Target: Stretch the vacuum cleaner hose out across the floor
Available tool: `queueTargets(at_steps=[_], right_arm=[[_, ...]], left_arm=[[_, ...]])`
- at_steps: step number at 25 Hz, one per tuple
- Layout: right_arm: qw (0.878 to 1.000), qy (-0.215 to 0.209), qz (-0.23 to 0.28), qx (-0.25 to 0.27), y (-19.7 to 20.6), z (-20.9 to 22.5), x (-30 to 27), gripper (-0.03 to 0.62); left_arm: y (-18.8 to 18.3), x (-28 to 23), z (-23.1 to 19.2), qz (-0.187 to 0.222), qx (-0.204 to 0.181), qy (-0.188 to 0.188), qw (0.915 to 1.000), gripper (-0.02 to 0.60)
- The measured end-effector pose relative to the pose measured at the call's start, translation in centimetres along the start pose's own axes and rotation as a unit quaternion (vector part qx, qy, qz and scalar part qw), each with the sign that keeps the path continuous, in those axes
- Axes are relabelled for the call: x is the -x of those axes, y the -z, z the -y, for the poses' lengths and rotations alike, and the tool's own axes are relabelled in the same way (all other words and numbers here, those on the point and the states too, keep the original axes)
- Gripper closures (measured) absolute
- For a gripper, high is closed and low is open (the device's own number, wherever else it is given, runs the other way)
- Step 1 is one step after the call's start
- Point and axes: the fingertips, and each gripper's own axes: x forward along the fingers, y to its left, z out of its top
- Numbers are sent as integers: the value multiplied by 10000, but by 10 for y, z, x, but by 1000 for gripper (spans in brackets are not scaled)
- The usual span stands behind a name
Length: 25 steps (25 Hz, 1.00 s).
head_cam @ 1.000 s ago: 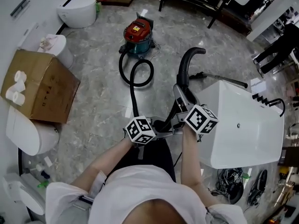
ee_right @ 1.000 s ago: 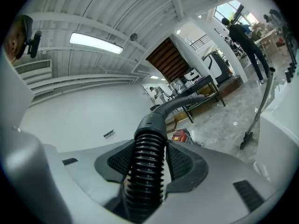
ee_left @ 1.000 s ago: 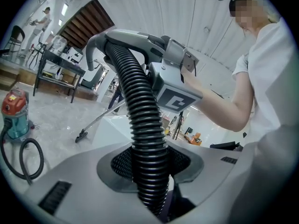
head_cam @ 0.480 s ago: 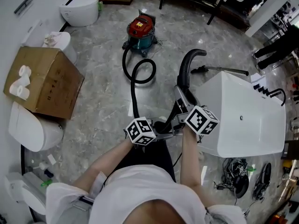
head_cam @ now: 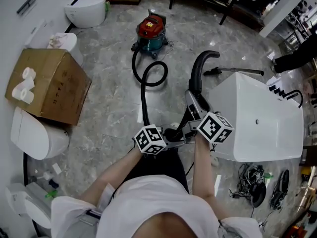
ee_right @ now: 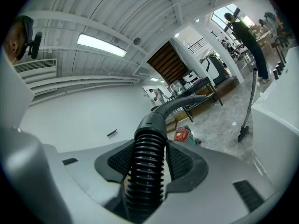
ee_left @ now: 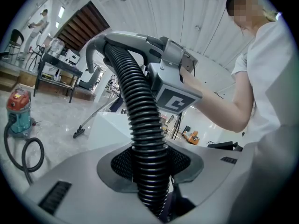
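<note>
A red and teal vacuum cleaner (head_cam: 150, 32) stands on the grey stone floor. Its black ribbed hose (head_cam: 150, 74) makes one loop, then runs straight toward me. My left gripper (head_cam: 171, 134) is shut on the hose (ee_left: 147, 167), whose ribs fill the gap between its jaws. My right gripper (head_cam: 192, 105) is shut on the hose further along, just below the smooth cuff (ee_right: 152, 127). Past the cuff the curved handle tube (head_cam: 202, 63) arches up and ends free. In the left gripper view my right gripper (ee_left: 172, 59) shows clamped near the top of the hose.
A big white tub-like unit (head_cam: 257, 123) stands close on my right, with the vacuum's wand and nozzle (head_cam: 233, 72) lying behind it. A cardboard box (head_cam: 52, 88) and white toilets (head_cam: 34, 135) line the left wall. Cables (head_cam: 250, 180) lie at the lower right.
Both grippers have drawn back from the vacuum cleaner with the hose in them. The straight run of hose looks a little longer and the loop has shifted slightly.
</note>
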Motion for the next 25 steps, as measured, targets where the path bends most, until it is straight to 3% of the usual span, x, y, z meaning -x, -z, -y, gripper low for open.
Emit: queueTargets(at_steps=[25], right_arm=[[9999,24,-92,59,44,-27,72,384]], left_arm=[[48,1,76,19,-83,51,10000,416]])
